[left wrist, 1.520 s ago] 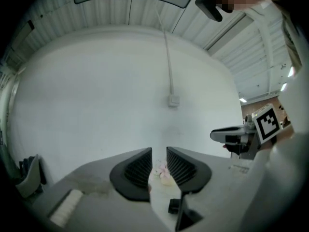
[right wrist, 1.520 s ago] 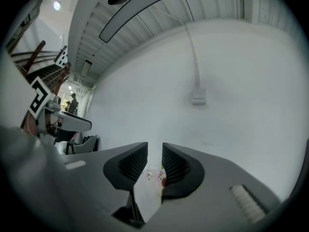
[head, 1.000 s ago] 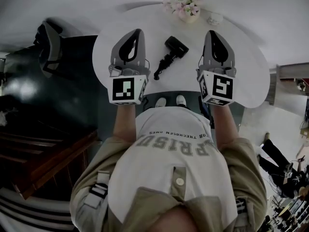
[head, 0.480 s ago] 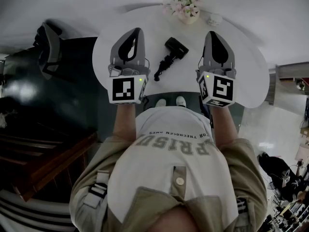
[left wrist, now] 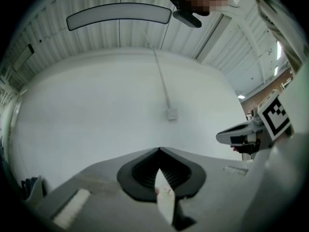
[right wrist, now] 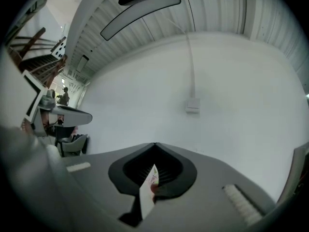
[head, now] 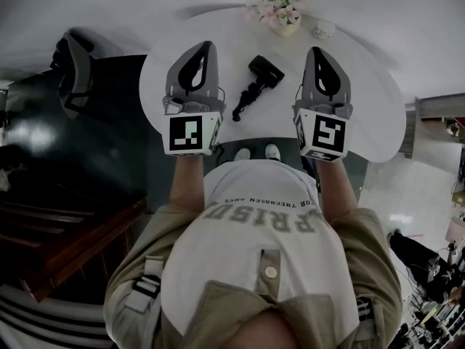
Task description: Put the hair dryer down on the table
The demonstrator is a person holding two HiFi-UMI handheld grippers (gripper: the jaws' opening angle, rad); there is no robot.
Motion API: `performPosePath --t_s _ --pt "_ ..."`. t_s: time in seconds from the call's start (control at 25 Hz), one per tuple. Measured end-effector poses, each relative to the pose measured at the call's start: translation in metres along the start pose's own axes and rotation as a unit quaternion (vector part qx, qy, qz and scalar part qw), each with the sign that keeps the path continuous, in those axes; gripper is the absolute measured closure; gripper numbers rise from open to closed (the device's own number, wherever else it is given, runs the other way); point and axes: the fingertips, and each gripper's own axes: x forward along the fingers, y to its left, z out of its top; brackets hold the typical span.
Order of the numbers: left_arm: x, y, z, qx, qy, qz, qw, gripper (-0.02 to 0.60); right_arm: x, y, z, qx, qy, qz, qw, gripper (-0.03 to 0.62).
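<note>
A black hair dryer (head: 258, 80) lies on the round white table (head: 378, 115), its handle and cord trailing toward the near left. My left gripper (head: 202, 48) hangs over the table to the left of it, jaws shut and empty. My right gripper (head: 320, 51) hovers to the right of the dryer, also shut with nothing in it. Both grippers point upward at a white wall in the left gripper view (left wrist: 158, 151) and in the right gripper view (right wrist: 154, 145), so neither view shows the dryer.
A vase of pink flowers (head: 280, 11) and a small white object (head: 323, 27) stand at the table's far side. A dark chair (head: 73, 71) is at the left. Wooden stairs (head: 65, 231) lie at the lower left. The person's feet (head: 254, 153) are at the table's near edge.
The right gripper has shifted slightly to the left. The left gripper and the hair dryer have not moved.
</note>
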Motion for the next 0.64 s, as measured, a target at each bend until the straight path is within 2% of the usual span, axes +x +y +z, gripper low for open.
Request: performPosePath --t_s 0.48,0.64 --pt "-0.0030 -0.0006 -0.0056 0.000 0.009 -0.001 1.0000 0.574 -0.0042 -0.0006 0.0057 -0.017 0.001 0.006 1.000 0.591" --pt "-0.0058 -0.0003 -0.0077 0.000 0.018 0.001 0.9998 0.574 -0.0074 -0.0013 0.0018 -0.020 0.015 0.005 1.000 0.592"
